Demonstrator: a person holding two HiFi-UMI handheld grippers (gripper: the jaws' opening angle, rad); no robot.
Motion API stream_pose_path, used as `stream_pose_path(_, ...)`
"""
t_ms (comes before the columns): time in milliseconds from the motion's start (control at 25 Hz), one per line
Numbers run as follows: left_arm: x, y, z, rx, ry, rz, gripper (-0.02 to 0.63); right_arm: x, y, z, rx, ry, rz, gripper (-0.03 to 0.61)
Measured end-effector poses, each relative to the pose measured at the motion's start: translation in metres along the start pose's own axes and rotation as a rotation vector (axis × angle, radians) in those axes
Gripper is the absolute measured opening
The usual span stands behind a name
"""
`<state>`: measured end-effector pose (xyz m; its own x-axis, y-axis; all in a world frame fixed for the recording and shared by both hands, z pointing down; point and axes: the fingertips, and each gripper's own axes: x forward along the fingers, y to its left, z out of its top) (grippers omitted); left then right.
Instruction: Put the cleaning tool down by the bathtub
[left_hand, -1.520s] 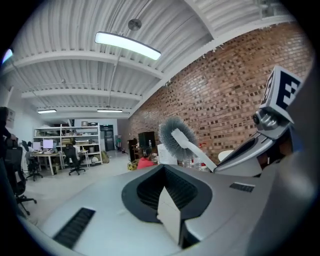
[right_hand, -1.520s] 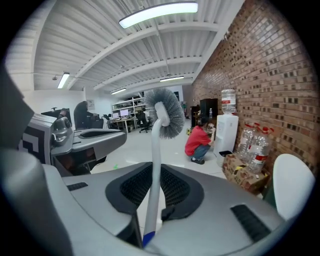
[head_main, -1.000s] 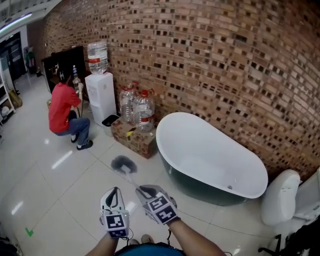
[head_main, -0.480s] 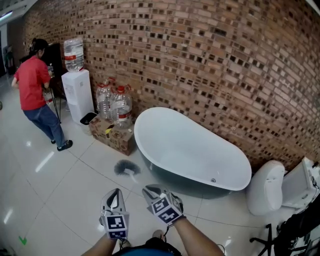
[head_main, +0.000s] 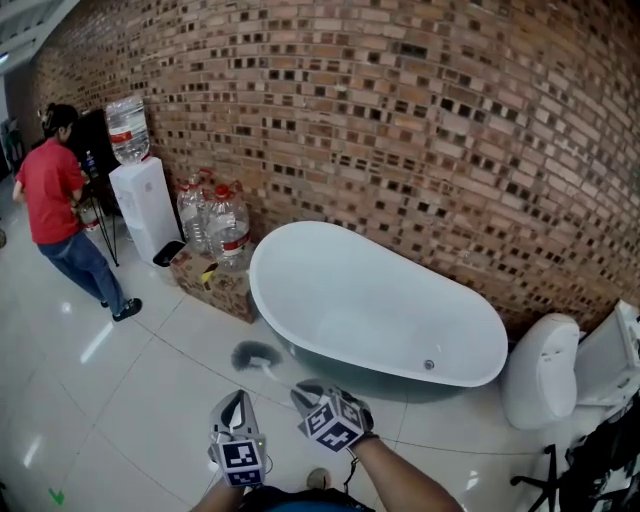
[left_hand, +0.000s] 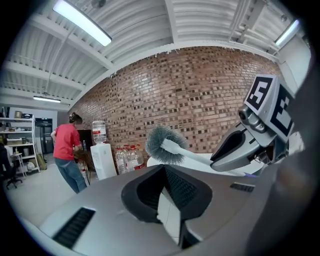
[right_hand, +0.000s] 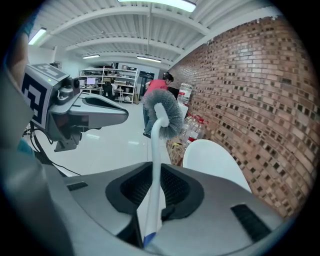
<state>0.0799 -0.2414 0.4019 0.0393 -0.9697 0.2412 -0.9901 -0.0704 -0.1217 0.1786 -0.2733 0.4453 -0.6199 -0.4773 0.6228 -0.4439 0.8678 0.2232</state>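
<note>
Left gripper (head_main: 234, 405): jaws together, empty; no backup hold.
Brush (head_main: 256, 355): head above the floor (head_main: 150, 400), near the tub's front.
Right gripper (head_main: 305, 392): clamped on the handle's end; the long brush may swivel or slip.
Bathtub (head_main: 497, 340): bristles may knock its wall when lowered.

— Spotted the person in the red shirt (head_main: 52, 195)? Crouched beside the white water dispenser (head_main: 140, 205) a second ago; standing upright there now.
— Spotted. Drawn nearer the white oval bathtub (head_main: 360, 295) as well: lay off to the right before, sits mid-picture now.
— And the grey-bristled brush with the white handle (head_main: 255, 355)?
— Hung well out over the pale floor tiles earlier; now just beside the bathtub's dark outer wall.
</note>
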Motion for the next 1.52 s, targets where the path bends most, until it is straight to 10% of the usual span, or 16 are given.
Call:
stream_pose_path(760, 0.067, -0.038, -0.026, 0.036, 0.048, -0.180, 0.003, 0.033, -0.055, -0.063, -0.137, 0.210, -0.095, 0.074)
stream_pose_path(1160, 0.114, -0.076, -0.027, 0.037, 0.091, -0.084, 0.003, 0.065, -0.089, -0.146, -0.205, 0.258, 0.024, 0.075)
stream_pose_path(1520, 0.171, -0.124, -0.126, -0.062, 0.190, -0.094, 0.003, 0.131, -0.095, -0.269, -0.133, 0.332, 0.080, 0.075)
